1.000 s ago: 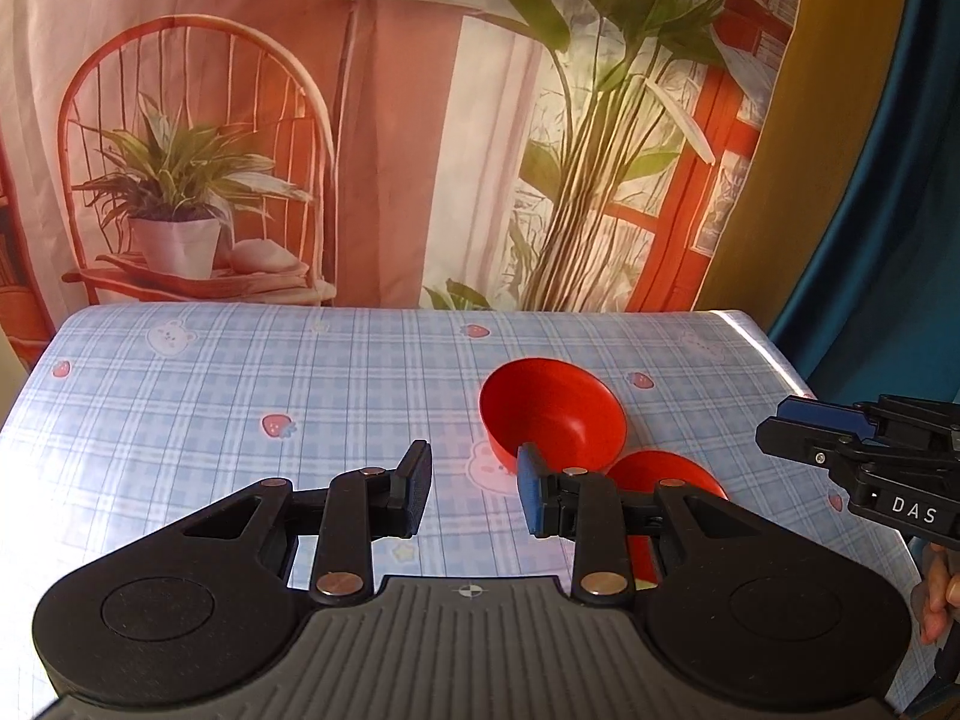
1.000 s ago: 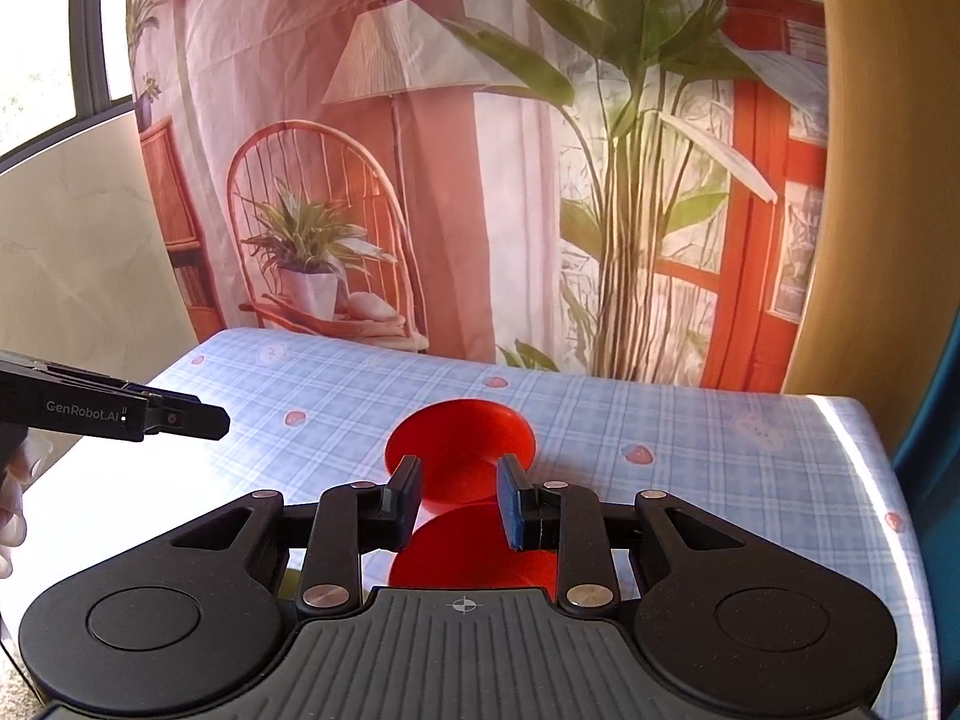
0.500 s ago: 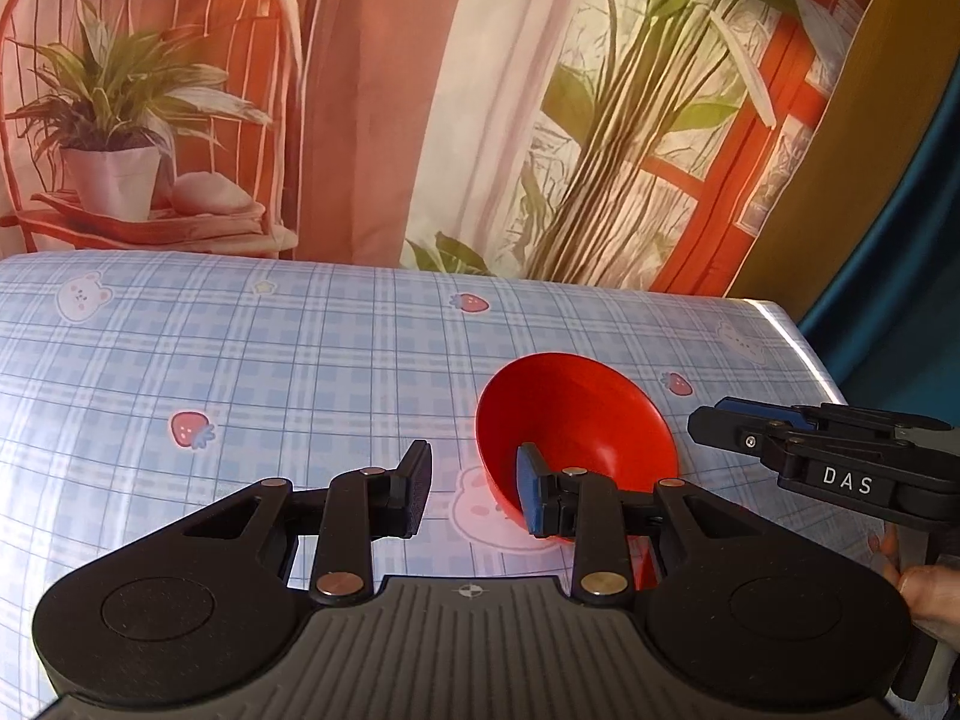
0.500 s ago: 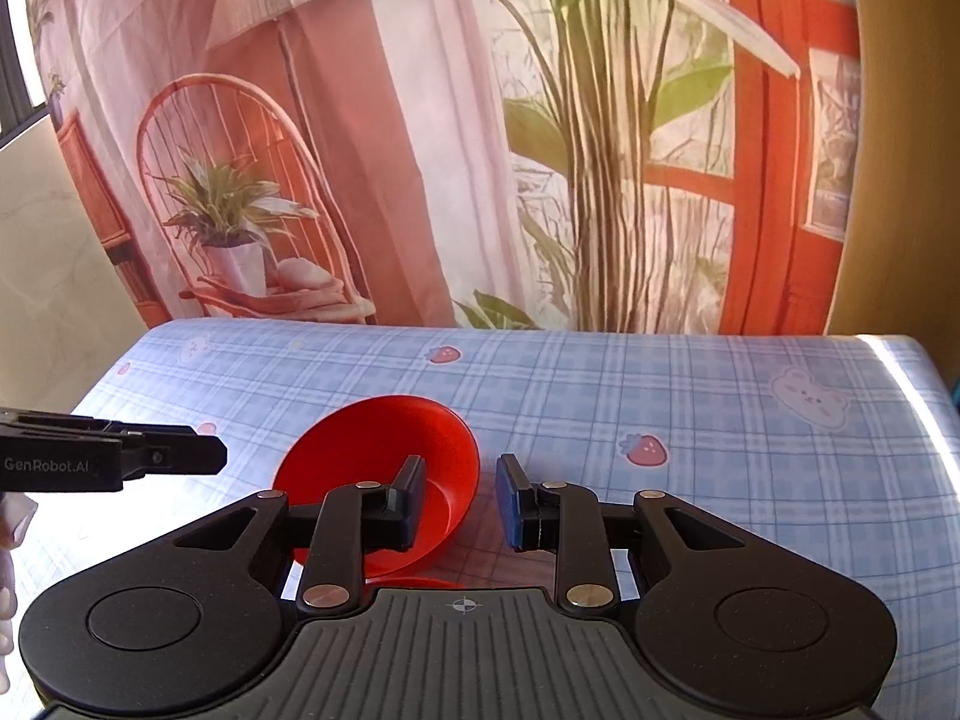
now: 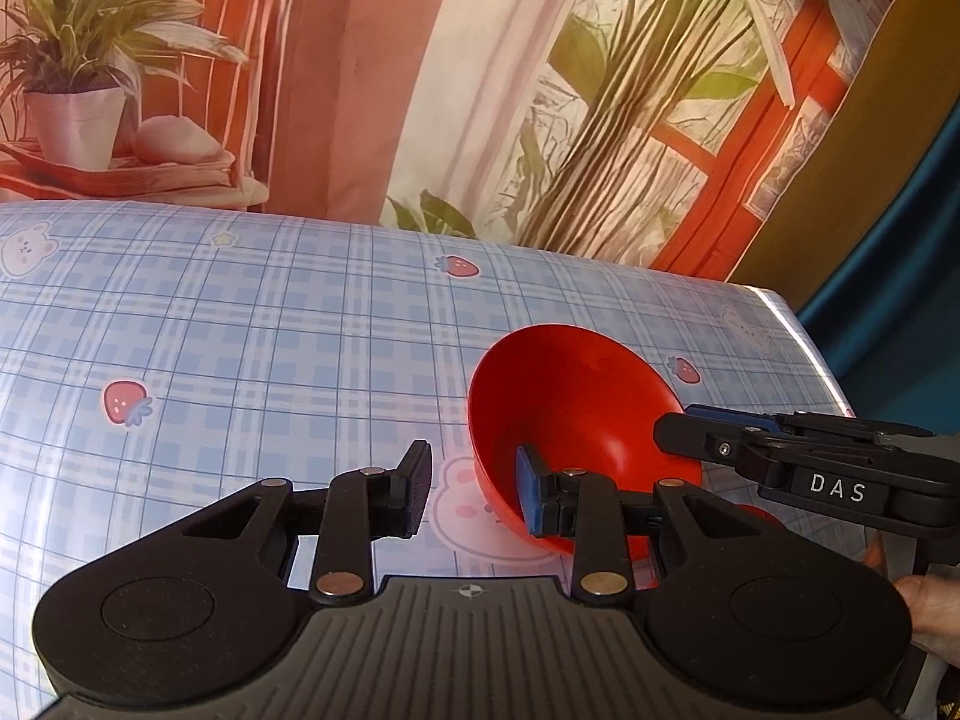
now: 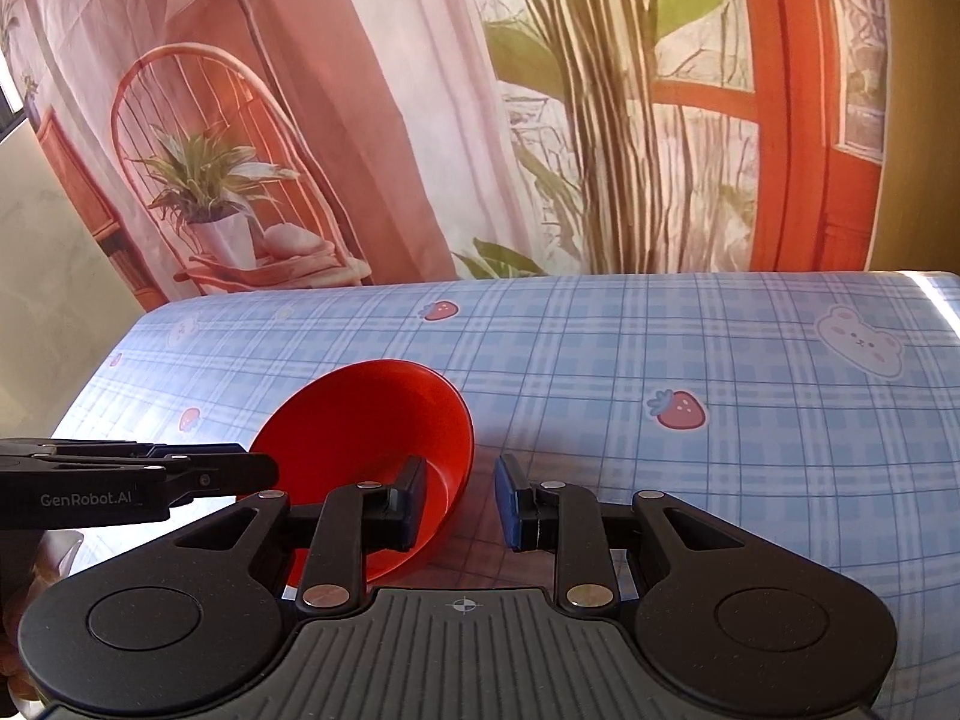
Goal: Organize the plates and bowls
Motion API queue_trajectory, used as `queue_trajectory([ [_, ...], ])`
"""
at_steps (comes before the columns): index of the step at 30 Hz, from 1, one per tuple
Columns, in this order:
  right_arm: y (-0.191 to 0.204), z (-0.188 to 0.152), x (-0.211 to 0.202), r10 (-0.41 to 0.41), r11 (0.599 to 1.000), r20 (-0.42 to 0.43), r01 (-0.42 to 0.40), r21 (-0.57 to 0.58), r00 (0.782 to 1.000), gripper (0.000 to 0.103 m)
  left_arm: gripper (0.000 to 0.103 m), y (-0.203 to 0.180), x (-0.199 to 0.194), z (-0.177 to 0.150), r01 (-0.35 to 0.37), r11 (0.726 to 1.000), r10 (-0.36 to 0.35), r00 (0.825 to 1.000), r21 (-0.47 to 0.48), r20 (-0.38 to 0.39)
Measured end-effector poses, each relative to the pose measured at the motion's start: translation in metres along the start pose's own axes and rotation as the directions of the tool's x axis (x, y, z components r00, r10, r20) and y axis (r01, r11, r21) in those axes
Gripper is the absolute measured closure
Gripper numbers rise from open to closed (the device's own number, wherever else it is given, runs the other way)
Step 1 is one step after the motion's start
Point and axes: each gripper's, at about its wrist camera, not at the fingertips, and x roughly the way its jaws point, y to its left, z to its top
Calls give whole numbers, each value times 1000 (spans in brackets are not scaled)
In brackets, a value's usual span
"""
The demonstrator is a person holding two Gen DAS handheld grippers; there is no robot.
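Note:
A red bowl (image 5: pixel 576 414) stands on the blue checked tablecloth (image 5: pixel 270 348). My left gripper (image 5: pixel 471 489) is open, its right finger over the bowl's left rim and its left finger outside. In the right wrist view the bowl (image 6: pixel 372 426) is at lower left. My right gripper (image 6: pixel 459 501) is open, its left finger inside the bowl's right rim and its right finger outside. A sliver of a second red dish (image 5: pixel 759 516) shows behind the right gripper (image 5: pixel 798 462) in the left wrist view. The left gripper (image 6: pixel 138 474) shows from the side in the right wrist view.
The tablecloth (image 6: pixel 720 396) stretches wide to the right of the bowl, with the table's right edge (image 5: pixel 810 354) close by. A printed backdrop curtain (image 5: pixel 420 90) hangs right behind the table's far edge.
Both grippers have moved forward and down toward the bowl, which now looms larger. Each now has one finger at the bowl's rim. The second red dish is almost hidden.

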Motion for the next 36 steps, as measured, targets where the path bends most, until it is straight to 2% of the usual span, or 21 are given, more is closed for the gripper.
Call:
queue_trajectory([
  [1,0,0,0,5,1000,-1,-5,2,1000,79,73,-1,1,-1,7,1000,-7,1000,1,-2],
  [3,0,-1,1,13,1000,-5,-13,7,1000,87,84,-3,1,-1,23,1000,-23,1000,7,-6],
  [4,1,-1,1,12,1000,-5,-12,8,1000,89,86,-5,2,-2,25,1000,-25,1000,10,-9],
  [14,9,4,-23,14,1000,55,-14,5,998,91,86,-16,-23,4,22,999,-24,999,39,41],
  [23,23,6,-73,13,1000,113,-12,-8,994,91,86,-36,-67,2,22,997,-28,996,79,82],
  [29,25,-7,-104,5,1000,138,-4,-5,990,91,85,-56,-86,-11,19,992,-29,996,124,81],
  [36,17,-30,-121,-13,1000,127,12,8,992,91,85,-71,-87,-28,24,987,-31,999,162,41],
])
